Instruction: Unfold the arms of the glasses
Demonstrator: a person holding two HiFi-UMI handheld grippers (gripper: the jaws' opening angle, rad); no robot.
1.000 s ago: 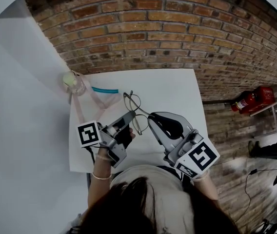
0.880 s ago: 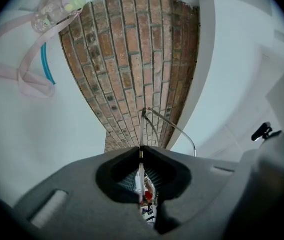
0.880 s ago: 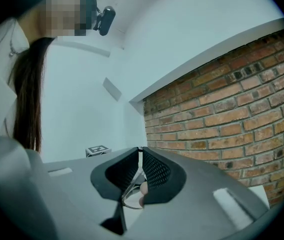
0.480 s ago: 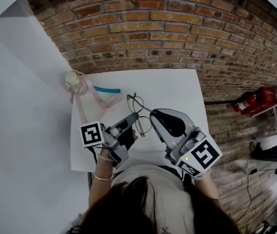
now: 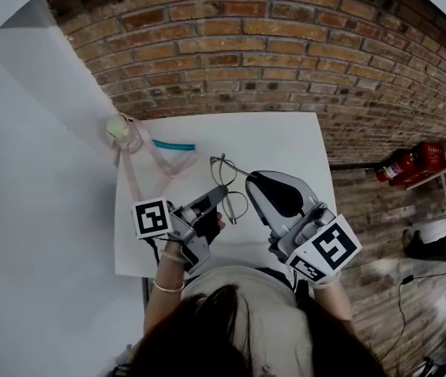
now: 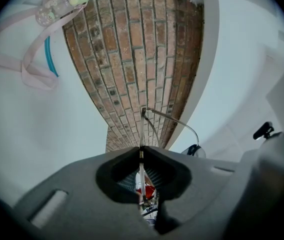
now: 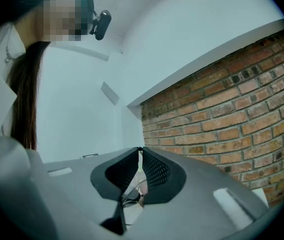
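Thin metal-framed glasses (image 5: 229, 185) hang over the white table (image 5: 286, 140) between my two grippers. My left gripper (image 5: 220, 194) comes in from the lower left and is shut on the frame near the lenses. In the left gripper view the jaws (image 6: 141, 151) pinch a thin wire, and an arm of the glasses (image 6: 171, 118) curves away to the right, ending in a dark tip. My right gripper (image 5: 249, 179) is shut on the end of the other arm. In the right gripper view its jaws (image 7: 140, 150) meet at the tips against a brick wall and a white ceiling.
A clear pouch with a pink strap (image 5: 122, 132) and a teal strip (image 5: 173, 144) lie at the table's far left corner; the pouch (image 6: 57, 6) also shows in the left gripper view. A brick wall (image 5: 286, 45) backs the table. A red fire extinguisher (image 5: 407, 163) lies on the floor to the right.
Both grippers and the glasses have drifted a little to the right and toward me. The hold on the glasses is unchanged.
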